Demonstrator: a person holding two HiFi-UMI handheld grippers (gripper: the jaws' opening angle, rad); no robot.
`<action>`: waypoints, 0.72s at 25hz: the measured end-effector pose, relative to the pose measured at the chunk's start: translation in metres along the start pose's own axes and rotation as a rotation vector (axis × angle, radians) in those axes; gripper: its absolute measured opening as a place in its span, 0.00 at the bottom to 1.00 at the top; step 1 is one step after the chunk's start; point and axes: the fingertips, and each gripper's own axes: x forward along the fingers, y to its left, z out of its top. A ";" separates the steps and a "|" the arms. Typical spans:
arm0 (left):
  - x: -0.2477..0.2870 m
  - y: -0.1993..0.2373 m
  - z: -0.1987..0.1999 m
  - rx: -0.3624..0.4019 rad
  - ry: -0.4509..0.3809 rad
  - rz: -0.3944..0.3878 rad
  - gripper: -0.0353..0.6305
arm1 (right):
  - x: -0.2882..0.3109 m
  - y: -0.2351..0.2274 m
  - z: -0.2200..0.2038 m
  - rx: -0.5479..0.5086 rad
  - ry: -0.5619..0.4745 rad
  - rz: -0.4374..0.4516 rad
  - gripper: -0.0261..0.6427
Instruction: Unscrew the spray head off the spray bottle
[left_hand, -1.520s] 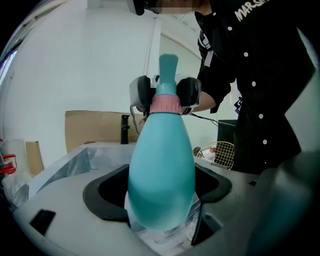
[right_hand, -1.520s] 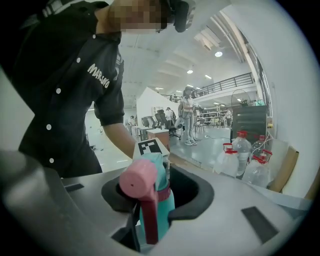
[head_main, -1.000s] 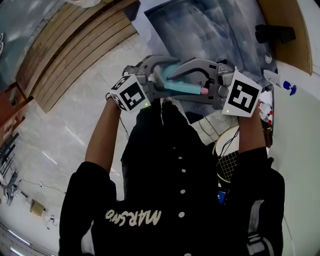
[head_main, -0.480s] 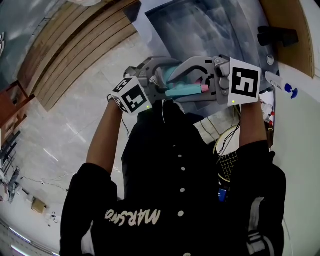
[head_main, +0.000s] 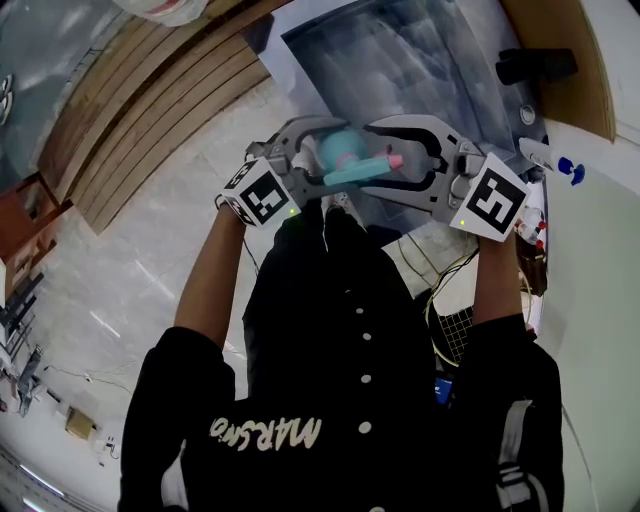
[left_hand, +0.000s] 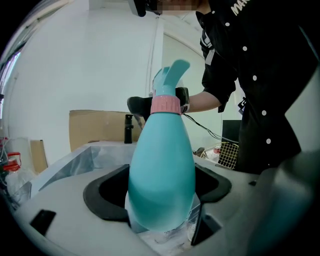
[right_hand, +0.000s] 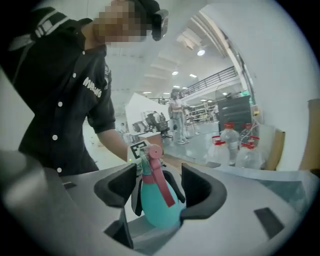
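A teal spray bottle (head_main: 345, 160) with a pink collar (left_hand: 165, 105) and a pink trigger (right_hand: 162, 185) is held level in front of the person's chest. My left gripper (head_main: 322, 152) is shut on the bottle's wide bottom end (left_hand: 161, 170), with its black pads pressed on both sides. My right gripper (head_main: 388, 157) reaches over the spray head (right_hand: 152, 160) from the other end. Its jaws have just been opening. Its black pads (right_hand: 117, 187) now stand off the head on both sides, with the head between them.
A white table (head_main: 590, 260) lies at the right, with a blue-tipped item (head_main: 570, 168) on it. A wire basket (head_main: 455, 330) sits lower right. Wooden planks (head_main: 150, 90) lie upper left, a grey sheet (head_main: 400, 50) ahead. Red-capped water jugs (right_hand: 230, 140) stand in the distance.
The right gripper's jaws have spread off the spray head and that hand has rolled and shifted right. The left gripper keeps its hold on the bottle.
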 end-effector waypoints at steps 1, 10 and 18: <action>0.000 0.000 0.000 -0.005 0.003 0.010 0.65 | -0.005 -0.002 0.003 0.010 -0.027 -0.067 0.48; 0.000 0.002 0.002 -0.034 -0.002 0.110 0.65 | -0.018 0.007 -0.002 0.156 -0.147 -0.622 0.51; 0.002 0.003 -0.001 -0.054 0.000 0.149 0.65 | -0.013 0.016 -0.005 0.163 -0.127 -1.025 0.52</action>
